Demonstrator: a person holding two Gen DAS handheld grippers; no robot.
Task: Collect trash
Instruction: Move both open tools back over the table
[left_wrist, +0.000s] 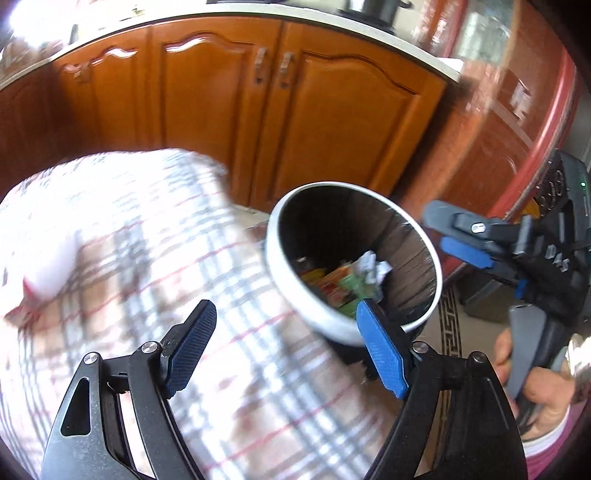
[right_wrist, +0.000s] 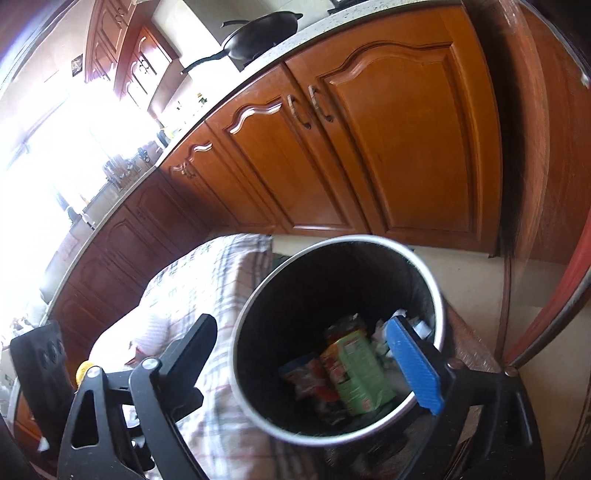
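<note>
Both wrist views look steeply down and forward toward the cabinets. The left wrist view sits over the checked cloth, the bin ahead to its right; the right wrist view hangs nearer, over the bin's rim. Both share bin, cloth and cabinet doors

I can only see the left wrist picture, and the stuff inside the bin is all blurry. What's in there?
Observer: The right wrist view shows a green carton lying at the bottom of the trash bin, beside a red and blue wrapper.
Operator: Is the right tool holding anything?
Observer: No. The right tool is open with nothing between its pads, and it points into the bin.
Operator: What's up on the counter?
Observer: A black frying pan sits on the counter, with its long handle pointing toward the bright window.
</note>
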